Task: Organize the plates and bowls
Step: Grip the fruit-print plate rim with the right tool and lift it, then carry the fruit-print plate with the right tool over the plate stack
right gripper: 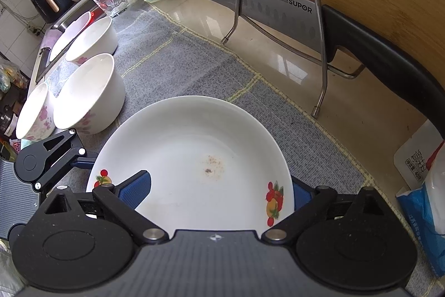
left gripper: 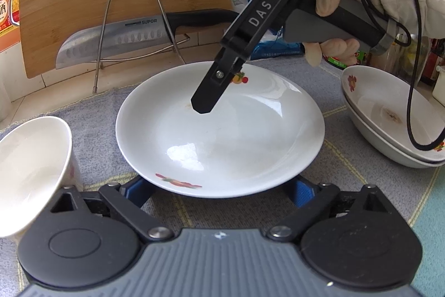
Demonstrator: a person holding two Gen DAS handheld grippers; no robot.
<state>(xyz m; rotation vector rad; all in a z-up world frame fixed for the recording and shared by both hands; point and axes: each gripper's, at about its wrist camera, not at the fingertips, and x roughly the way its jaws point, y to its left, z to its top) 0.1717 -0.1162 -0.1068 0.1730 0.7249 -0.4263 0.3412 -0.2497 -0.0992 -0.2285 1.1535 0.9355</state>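
The plate lies flat on the worktop's grey mat, the left claw spread wide at its six o'clock rim and the right claw straddling its far rim, so glazed china may slip if pinched shallowly.

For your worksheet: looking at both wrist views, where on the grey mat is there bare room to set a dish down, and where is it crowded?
Bare mat lies between the white bowls and the wire rack, beyond the plate. A narrower strip separates the plate from the stacked dishes. The bowl cluster at the sink side is crowded, and both tongs flank the plate.
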